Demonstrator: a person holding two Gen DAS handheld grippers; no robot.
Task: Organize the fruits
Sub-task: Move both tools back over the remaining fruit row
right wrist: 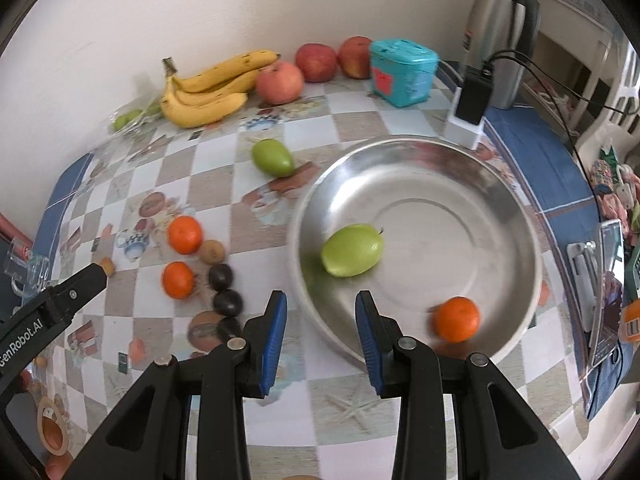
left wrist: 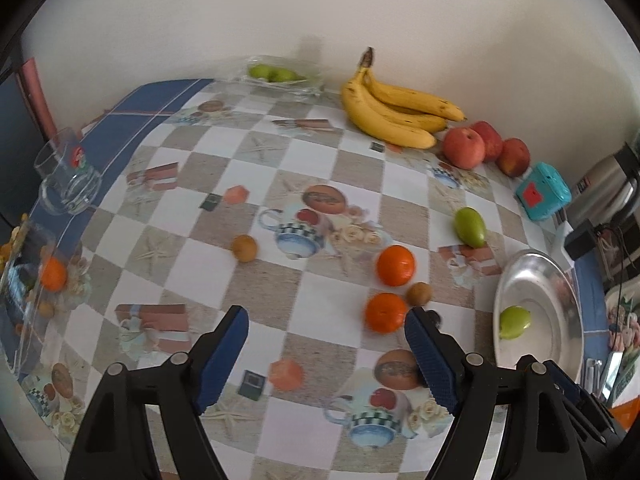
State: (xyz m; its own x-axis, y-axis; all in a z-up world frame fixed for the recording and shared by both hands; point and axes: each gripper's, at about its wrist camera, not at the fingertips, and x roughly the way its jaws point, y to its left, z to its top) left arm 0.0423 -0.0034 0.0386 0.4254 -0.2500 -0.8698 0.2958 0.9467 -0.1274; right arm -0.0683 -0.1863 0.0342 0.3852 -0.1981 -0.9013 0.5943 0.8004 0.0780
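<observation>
On steel plate, one tangerine, one green fruit, three apples

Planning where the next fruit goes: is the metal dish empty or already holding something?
Not empty. The metal dish holds a green fruit and an orange.

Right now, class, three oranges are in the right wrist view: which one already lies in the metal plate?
The orange at the metal plate's near right rim, by a green fruit. The other two oranges sit on the tablecloth, left of the plate.
</observation>
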